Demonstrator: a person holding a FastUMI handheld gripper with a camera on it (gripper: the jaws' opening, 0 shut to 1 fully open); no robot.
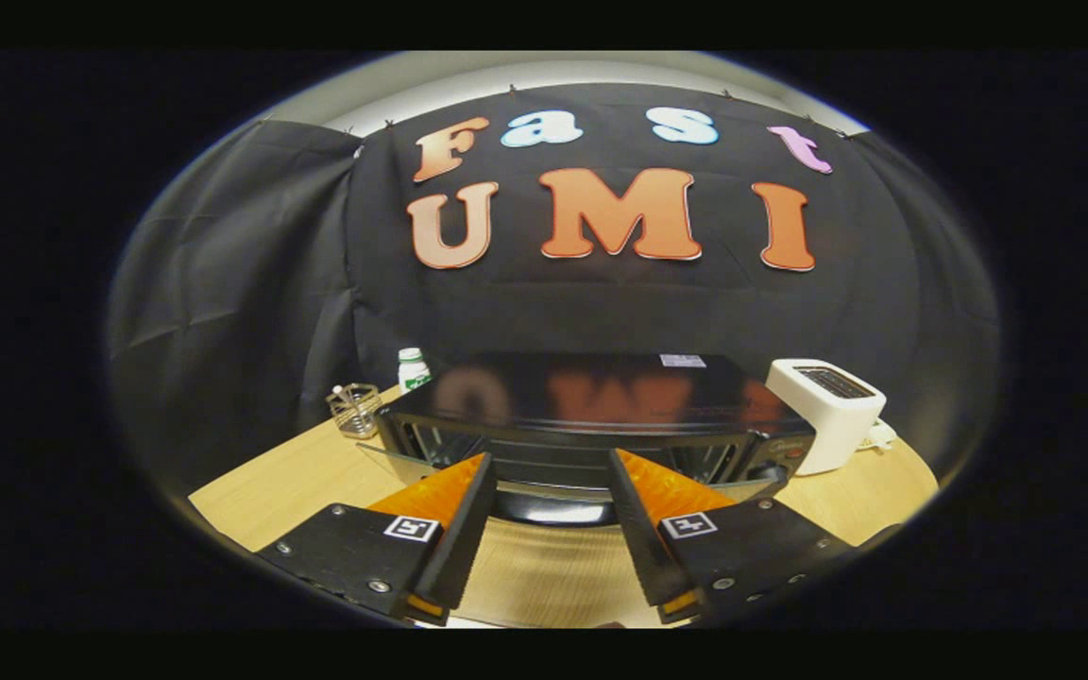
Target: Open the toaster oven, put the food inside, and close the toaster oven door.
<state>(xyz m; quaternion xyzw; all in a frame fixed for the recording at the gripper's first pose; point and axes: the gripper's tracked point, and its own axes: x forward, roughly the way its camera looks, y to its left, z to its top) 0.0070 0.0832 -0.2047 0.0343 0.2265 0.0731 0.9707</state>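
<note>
The gripper [549, 463] is released, its 2 fingers spread apart and grasping nothing. Just ahead of them the toaster oven [601, 416] stands on the wooden desk [280, 482] with its glass door [402, 461] lowered open. A white toaster [827, 411] stands beside it, and a wire basket [353, 408] and a small bottle [412, 368] on its other side.

Gripper view, close above the table [270, 482], facing the toaster oven [591, 416] front

Glossy toaster oven [601, 387] top, wood-grain table [289, 482], matt cloth wall [242, 283].
</note>
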